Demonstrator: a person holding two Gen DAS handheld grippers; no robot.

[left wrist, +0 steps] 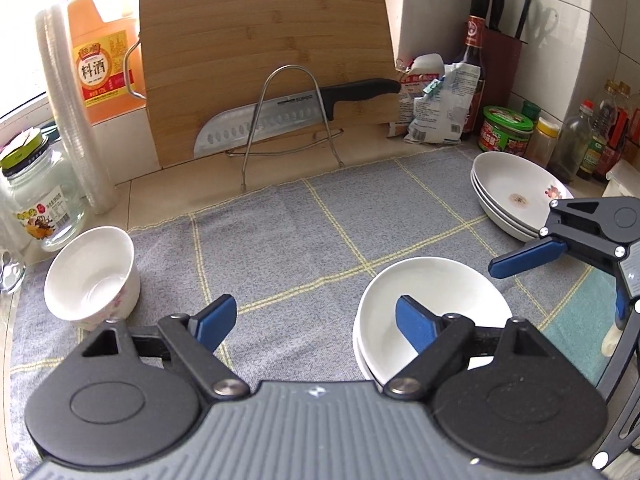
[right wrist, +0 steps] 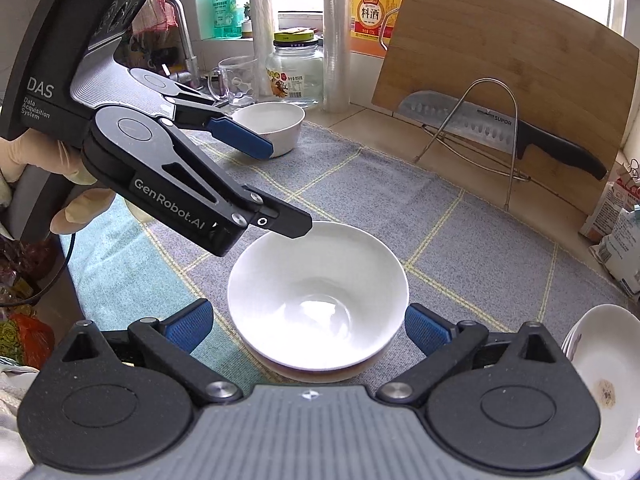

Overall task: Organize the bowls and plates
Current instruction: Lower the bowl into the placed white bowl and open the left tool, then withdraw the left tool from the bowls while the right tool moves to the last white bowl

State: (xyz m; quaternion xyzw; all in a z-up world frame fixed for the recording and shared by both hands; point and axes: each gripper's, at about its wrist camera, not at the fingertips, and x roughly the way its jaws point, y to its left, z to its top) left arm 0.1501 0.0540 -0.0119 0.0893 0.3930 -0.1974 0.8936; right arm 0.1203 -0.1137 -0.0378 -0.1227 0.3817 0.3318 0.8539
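Left wrist view:
Left gripper (left wrist: pixel 316 322): fingers spread wide, holding nothing, low above the grey checked cloth (left wrist: pixel 280 232).
Stacked bowls: plain white ceramic bowls (left wrist: pixel 436 304), nested, just under the right blue pad.
Single bowl: small white bowl with flower print (left wrist: pixel 94 278), alone at the cloth's left edge.
Plates: white shallow plates in a pile (left wrist: pixel 516 196) at the far right.

Right wrist view:
Right gripper (right wrist: pixel 306 326): fingers apart, empty, one on each side of the stacked bowls (right wrist: pixel 318 296), not touching.
Left gripper (right wrist: pixel 286 188): open, above the stack's far rim.

Progress: plates look already piled and some bowls nested; I judge the single bowl (right wrist: pixel 272 126) is left to join them.
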